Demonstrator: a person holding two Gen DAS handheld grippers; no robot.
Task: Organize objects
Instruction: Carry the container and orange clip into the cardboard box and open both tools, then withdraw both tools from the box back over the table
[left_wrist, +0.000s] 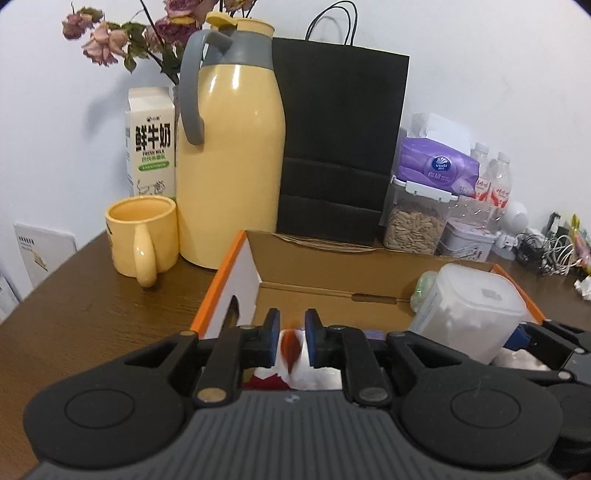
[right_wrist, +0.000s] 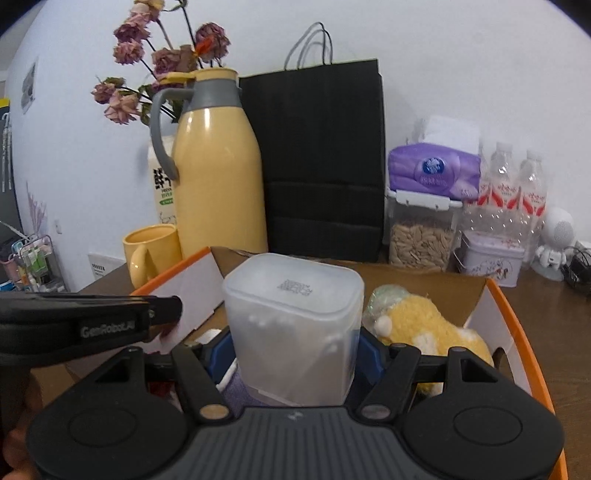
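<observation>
A blurred red-and-white item (left_wrist: 291, 349) sits between the left hand-held gripper (left_wrist: 291, 332) pads; its identity is unclear. The carton (right_wrist: 164, 181) is mostly hidden behind the flask (right_wrist: 218, 177).

A yellow jug (left_wrist: 229, 147) with a grey handle stands at the back of the brown table (left_wrist: 92, 306); a yellow mug (left_wrist: 142, 236) sits just beside it, a milk carton (left_wrist: 151, 147) behind; dried roses (right_wrist: 162, 62) rise behind the jug; a black paper bag (left_wrist: 340, 147) stands to its right (handles up); then a purple tissue pack (right_wrist: 432, 171) atop a seed jar (right_wrist: 421, 240), water bottles (right_wrist: 517, 184), a small tin (right_wrist: 491, 258).
</observation>
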